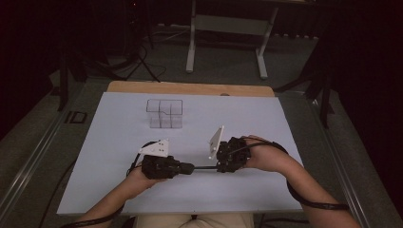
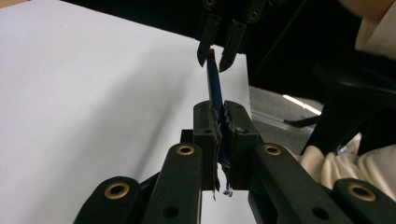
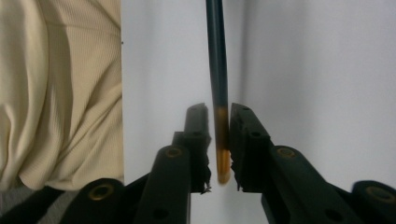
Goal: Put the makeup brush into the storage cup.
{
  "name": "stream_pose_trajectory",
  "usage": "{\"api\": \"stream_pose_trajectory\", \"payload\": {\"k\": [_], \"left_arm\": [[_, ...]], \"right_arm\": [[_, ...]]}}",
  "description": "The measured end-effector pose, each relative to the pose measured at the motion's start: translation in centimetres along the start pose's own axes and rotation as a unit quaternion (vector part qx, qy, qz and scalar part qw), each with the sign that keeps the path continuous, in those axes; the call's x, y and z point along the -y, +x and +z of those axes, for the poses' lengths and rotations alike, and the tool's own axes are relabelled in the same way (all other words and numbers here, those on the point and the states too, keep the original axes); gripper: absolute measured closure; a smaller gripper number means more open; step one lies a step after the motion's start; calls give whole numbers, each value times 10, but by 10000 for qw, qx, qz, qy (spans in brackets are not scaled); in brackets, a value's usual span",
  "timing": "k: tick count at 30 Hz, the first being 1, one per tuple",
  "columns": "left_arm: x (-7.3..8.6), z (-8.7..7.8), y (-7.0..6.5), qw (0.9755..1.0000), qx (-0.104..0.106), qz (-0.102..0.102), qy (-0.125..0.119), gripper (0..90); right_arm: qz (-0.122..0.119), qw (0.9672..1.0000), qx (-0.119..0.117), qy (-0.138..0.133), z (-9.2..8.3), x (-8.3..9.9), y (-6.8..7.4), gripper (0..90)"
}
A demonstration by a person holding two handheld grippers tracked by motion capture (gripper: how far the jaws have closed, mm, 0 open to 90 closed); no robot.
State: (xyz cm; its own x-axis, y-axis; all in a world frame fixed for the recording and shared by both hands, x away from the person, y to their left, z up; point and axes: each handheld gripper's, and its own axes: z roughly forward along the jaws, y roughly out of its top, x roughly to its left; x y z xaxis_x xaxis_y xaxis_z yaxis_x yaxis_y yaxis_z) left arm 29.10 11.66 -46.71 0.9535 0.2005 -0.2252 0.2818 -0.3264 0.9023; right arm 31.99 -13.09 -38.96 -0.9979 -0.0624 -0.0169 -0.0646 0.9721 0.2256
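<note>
A thin dark blue pencil [image 1: 204, 167] with a brownish end is held level just above the white table sheet [image 1: 119, 190], between the two grippers. My left gripper [image 1: 190, 167] is shut on one end; in the left gripper view its jaws [image 2: 222, 112] clamp the pencil [image 2: 214, 84], which points away toward the right gripper [image 2: 212, 58]. In the right gripper view the pencil [image 3: 217, 56] has its brown end between the jaws of my right gripper [image 3: 217, 112]. A narrow gap shows on one side, so these jaws stand slightly open around it. The right gripper [image 1: 216, 166] faces the left one.
A clear box with several compartments [image 1: 164, 114] stands on the sheet farther back, left of centre. A wooden table edge [image 1: 190, 88] runs behind the sheet. A metal stand [image 1: 228, 28] is on the floor beyond. Beige clothing [image 3: 56, 93] lies beside the table edge.
</note>
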Motion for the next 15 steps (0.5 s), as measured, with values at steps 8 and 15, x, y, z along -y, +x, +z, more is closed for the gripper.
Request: {"api": "stream_pose_trajectory", "payload": {"k": [8, 15], "left_arm": [[5, -17, 2, 9996, -31, -147, -253, 862], [7, -18, 0, 9993, 19, -194, -305, 862]], "right_arm": [[209, 9987, 210, -414, -5, 18, -1, 746], [159, 9988, 219, -409, -3, 17, -1, 740]]}}
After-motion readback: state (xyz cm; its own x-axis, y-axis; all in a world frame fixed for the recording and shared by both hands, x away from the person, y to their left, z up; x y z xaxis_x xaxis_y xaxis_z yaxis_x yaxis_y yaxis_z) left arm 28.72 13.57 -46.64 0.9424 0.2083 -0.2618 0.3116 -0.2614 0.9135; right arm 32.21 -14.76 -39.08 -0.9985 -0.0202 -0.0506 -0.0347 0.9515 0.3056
